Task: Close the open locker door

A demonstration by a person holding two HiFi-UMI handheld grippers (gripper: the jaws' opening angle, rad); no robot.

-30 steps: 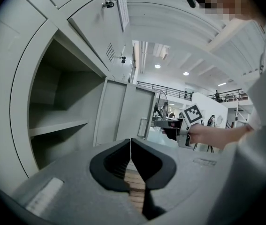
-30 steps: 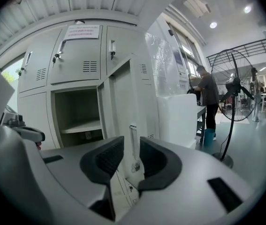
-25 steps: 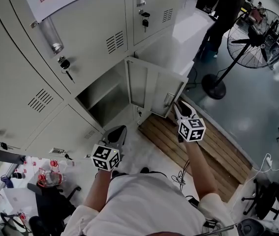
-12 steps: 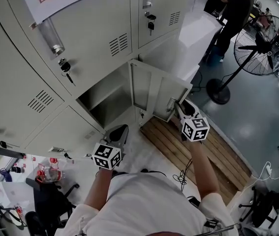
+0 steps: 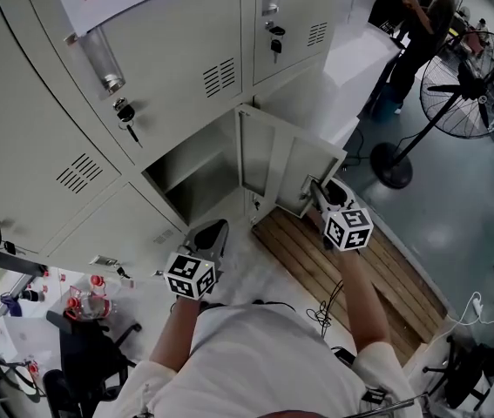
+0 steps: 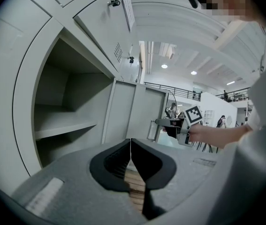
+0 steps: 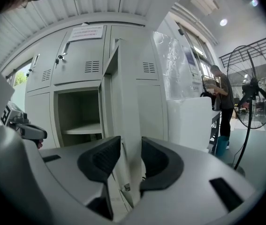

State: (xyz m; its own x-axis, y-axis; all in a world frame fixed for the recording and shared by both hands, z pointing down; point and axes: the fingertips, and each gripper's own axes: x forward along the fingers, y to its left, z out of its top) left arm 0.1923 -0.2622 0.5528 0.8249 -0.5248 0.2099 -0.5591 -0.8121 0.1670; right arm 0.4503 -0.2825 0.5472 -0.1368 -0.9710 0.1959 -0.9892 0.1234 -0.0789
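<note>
The open locker door [image 5: 286, 168] stands swung out to the right of its empty compartment [image 5: 190, 177], in the lower row of grey lockers. My right gripper [image 5: 318, 190] is at the door's free edge, near the latch. In the right gripper view its jaws [image 7: 131, 156] stand apart astride that edge of the door [image 7: 123, 102], with no firm press visible. My left gripper [image 5: 213, 230] hangs lower left of the compartment, shut and holding nothing [image 6: 131, 146]. The left gripper view shows the door [image 6: 137, 111] and the right gripper [image 6: 170, 123] at its edge.
A wooden pallet [image 5: 342, 268] lies on the floor under the door. A white cabinet [image 5: 351, 68] stands right of the lockers. Beyond it are a standing fan [image 5: 469, 85] and a person [image 5: 421, 24]. Keys hang in the locker locks [image 5: 127, 116]. Bottles [image 5: 81, 299] sit at lower left.
My right gripper has moved a little forward onto the door's free edge. The left gripper has stayed where it was. The head view has shifted slightly.
</note>
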